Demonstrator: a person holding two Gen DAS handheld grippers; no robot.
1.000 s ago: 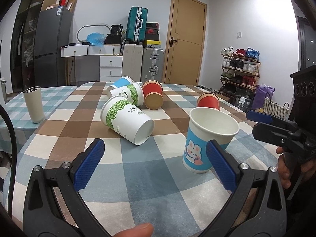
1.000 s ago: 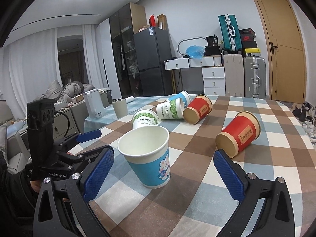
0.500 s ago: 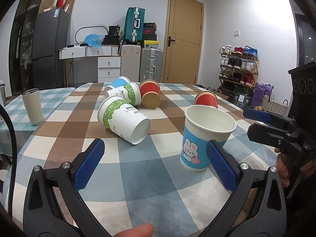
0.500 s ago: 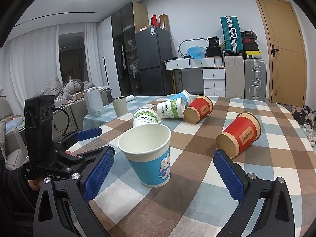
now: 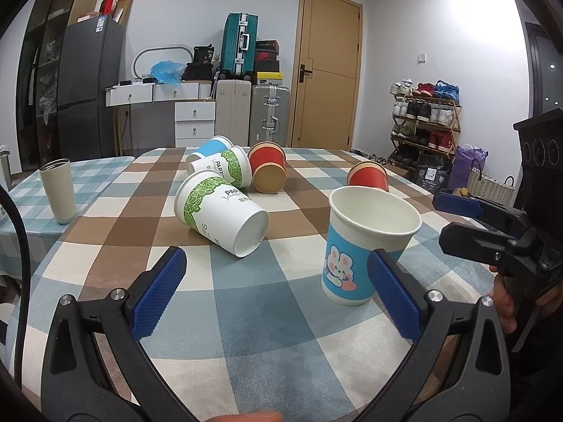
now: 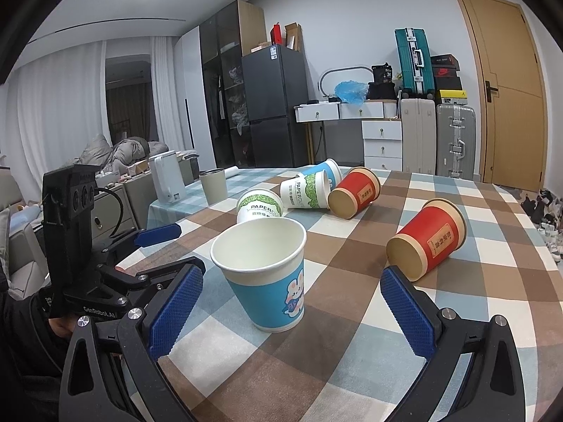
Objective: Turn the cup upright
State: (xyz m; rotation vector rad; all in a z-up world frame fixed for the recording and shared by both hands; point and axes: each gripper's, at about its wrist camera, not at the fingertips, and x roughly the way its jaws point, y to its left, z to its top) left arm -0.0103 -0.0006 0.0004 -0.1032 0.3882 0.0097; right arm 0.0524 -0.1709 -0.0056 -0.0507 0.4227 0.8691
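A blue rabbit-print paper cup stands upright on the checked tablecloth; it also shows in the right wrist view. Several cups lie on their sides: a green-leaf cup, a second green-leaf cup, a blue cup and two red cups. My left gripper is open and empty, just short of the upright cup. My right gripper is open and empty, its pads on either side of that cup and apart from it.
A beige tumbler stands on a second checked table at the left. The nearer red cup lies right of the upright cup. A fridge, drawers, suitcases, a door and a shoe rack stand beyond the table.
Both grippers have drawn back slightly from the upright blue cup, which stays put. The other cups have not moved.
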